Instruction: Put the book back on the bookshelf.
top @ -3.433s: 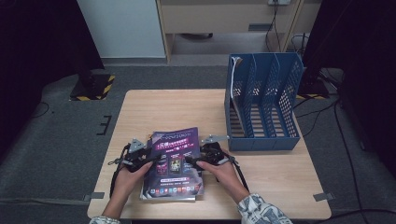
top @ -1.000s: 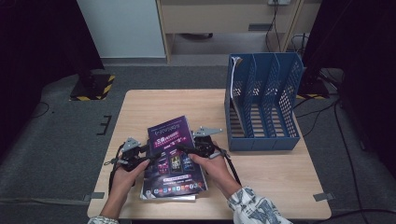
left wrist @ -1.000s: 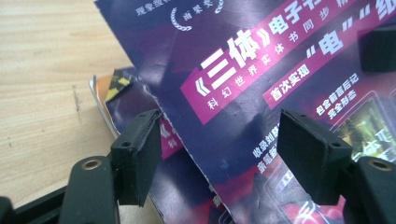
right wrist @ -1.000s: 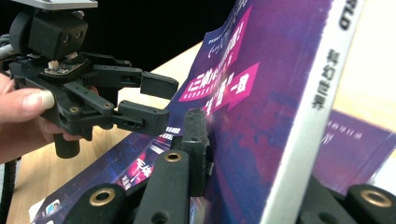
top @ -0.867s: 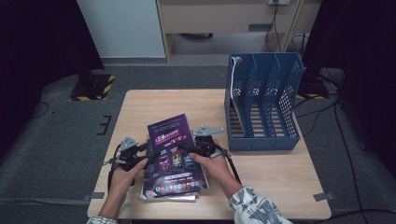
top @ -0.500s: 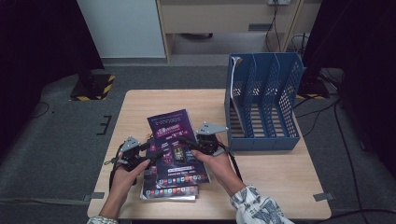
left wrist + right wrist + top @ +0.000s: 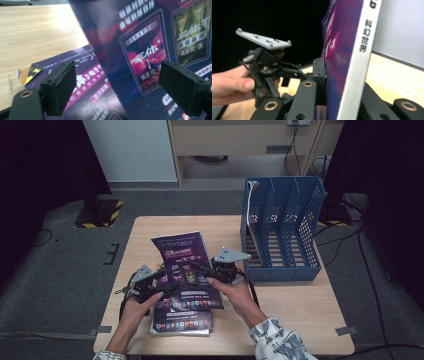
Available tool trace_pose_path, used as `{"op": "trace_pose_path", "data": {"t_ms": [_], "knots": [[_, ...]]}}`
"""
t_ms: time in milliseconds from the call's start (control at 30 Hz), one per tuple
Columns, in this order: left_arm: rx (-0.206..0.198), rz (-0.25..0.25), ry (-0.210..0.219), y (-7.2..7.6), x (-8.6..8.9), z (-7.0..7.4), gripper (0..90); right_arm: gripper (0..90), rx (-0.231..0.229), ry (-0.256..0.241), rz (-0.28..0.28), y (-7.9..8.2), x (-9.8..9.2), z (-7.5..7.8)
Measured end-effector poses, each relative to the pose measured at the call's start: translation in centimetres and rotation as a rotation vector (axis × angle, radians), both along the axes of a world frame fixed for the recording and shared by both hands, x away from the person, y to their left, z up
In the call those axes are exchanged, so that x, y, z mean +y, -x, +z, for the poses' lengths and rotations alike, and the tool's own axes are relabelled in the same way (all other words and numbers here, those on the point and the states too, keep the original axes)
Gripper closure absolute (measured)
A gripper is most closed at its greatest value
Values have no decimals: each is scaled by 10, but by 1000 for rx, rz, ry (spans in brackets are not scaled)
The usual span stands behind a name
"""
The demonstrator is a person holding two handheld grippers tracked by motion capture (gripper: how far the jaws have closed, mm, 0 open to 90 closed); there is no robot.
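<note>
A person sits at a wooden table (image 7: 295, 305) with a gripper in each hand. The right gripper (image 7: 202, 269) is pinching a purple magazine (image 7: 185, 262) by its edge — in the right gripper view the black jaws press on both sides of it, right by the white spine (image 7: 354, 65). The magazine is lifted and tilted up, near the middle of the table, with its top end pointing away from the person. Its lower part hangs over a stack of magazines (image 7: 181, 321) that lies flat on the table in front of the person. The left gripper (image 7: 162, 287) is at the left side of the lifted magazine — its jaws are spread wide apart and hold nothing, and in the left gripper view the cover (image 7: 155, 50) shows between them. A blue file rack (image 7: 282, 227) stands on the right side of the table, just beside the right gripper.
</note>
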State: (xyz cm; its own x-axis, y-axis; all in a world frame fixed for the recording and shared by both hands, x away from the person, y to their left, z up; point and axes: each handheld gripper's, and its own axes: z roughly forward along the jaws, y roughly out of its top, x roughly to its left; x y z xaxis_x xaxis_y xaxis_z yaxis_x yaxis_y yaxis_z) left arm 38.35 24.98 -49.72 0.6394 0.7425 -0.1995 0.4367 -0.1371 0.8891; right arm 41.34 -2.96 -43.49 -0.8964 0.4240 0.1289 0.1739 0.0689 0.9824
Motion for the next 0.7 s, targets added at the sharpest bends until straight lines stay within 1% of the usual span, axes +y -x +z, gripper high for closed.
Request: {"op": "trace_pose_path", "data": {"t_ms": [33,133,167,200,233,267,300,333,367,400,467,533,567,633,700], "knots": [[-1,-7,10,0,-1,0,143,815,-14,-3,7,1,1,2],[-8,-45,21,-2,-4,3,157,817,-23,-22,24,2,2,3],[-6,-67,35,-2,-4,4,188,817,-24,-25,28,2,2,3],[0,-67,38,-3,-5,5,238,819,-28,-22,32,2,2,2],[10,-65,44,-4,-4,5,251,819,-28,-25,33,2,2,2],[19,-66,40,-5,-2,6,281,819,-28,-27,34,2,1,2],[27,-65,39,-5,1,7,346,819,-27,-24,36,1,0,1],[33,-55,49,-5,3,8,405,819,-20,-29,36,1,0,1],[29,-50,48,-4,4,10,466,820,-17,-36,36,0,-1,0],[29,-49,42,-4,5,12,503,820,-12,-38,35,0,-2,-1],[30,-44,36,-3,5,14,554,818,-13,-35,35,0,-2,-1],[37,-38,42,-3,6,15,600,813,-4,-28,39,0,-2,-2],[37,-40,44,-2,7,16,630,811,-6,-14,35,0,-2,-2],[38,-39,44,-1,7,17,661,807,-6,0,33,0,-1,-2],[35,-43,44,0,8,19,689,808,-8,30,22,0,-1,0]]}}
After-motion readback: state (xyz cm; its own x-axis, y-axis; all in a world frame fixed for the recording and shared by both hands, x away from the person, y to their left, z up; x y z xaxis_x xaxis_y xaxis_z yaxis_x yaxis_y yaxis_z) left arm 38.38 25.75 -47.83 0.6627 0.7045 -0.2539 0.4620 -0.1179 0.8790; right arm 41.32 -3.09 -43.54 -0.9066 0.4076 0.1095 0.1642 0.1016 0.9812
